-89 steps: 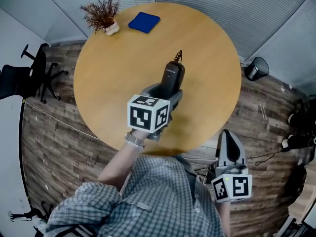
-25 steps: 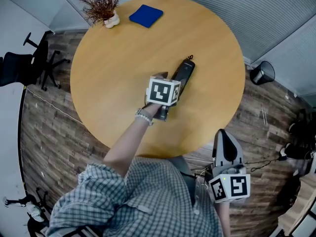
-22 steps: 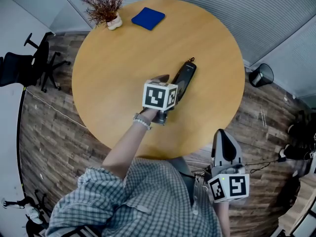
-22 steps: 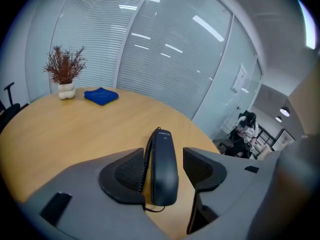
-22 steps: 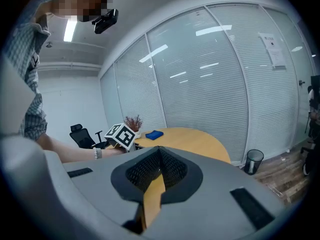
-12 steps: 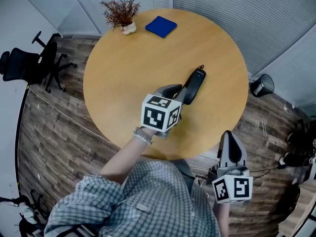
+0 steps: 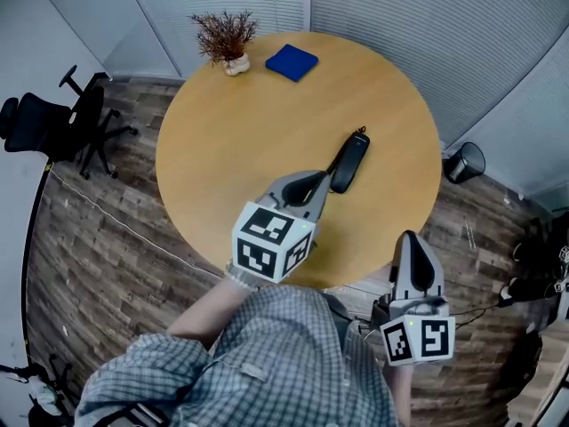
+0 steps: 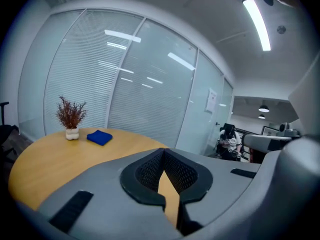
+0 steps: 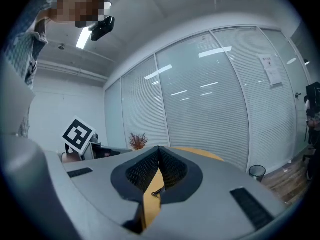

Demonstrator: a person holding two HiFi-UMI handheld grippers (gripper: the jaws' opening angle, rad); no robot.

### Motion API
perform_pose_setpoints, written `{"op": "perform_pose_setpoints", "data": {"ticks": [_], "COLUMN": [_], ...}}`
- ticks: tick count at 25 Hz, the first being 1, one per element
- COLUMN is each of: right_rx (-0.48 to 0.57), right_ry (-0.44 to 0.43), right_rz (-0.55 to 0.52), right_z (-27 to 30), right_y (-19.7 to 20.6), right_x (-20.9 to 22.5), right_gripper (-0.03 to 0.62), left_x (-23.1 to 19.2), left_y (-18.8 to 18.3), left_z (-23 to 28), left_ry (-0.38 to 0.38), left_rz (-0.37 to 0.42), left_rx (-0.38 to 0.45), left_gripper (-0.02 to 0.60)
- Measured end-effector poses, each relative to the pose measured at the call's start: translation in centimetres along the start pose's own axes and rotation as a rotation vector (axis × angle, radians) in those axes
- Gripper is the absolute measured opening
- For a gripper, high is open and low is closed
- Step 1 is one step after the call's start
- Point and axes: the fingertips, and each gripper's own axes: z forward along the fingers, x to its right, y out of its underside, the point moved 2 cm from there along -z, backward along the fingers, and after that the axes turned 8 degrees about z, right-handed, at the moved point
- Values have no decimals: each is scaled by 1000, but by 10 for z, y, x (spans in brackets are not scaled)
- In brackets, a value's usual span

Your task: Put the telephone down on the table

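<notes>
Centre-right of the head view, telephone (image 7: 349, 163) lies flat on the worktop (image 7: 240, 123). My left hand-held gripper (image 7: 311, 183), pinched together on nothing, sits just beside it. Risk: a sloppy swing nudges it. Right hand-held gripper (image 7: 411, 247) likewise closed and empty.

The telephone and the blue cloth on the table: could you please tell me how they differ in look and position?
The telephone is black, long and narrow; the blue cloth is flat and roughly square. The telephone lies near the middle, just beyond the left gripper; the blue cloth lies at the far edge, near the potted plant. Both rest on the round wooden table, and neither is held.
</notes>
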Motion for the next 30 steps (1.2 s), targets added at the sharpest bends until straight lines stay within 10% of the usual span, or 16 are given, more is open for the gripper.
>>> {"op": "perform_pose_setpoints", "data": {"ticks": [30], "right_rx": [56], "right_ry": [-106], "right_rz": [-56], "right_z": [9], "right_y": [-20], "right_x": [-30], "right_gripper": [8], "left_x": [20], "left_y": [-23], "left_z": [-55], "left_ry": [17], "left_rz": [5], "left_rx": [123], "left_gripper": [8]}}
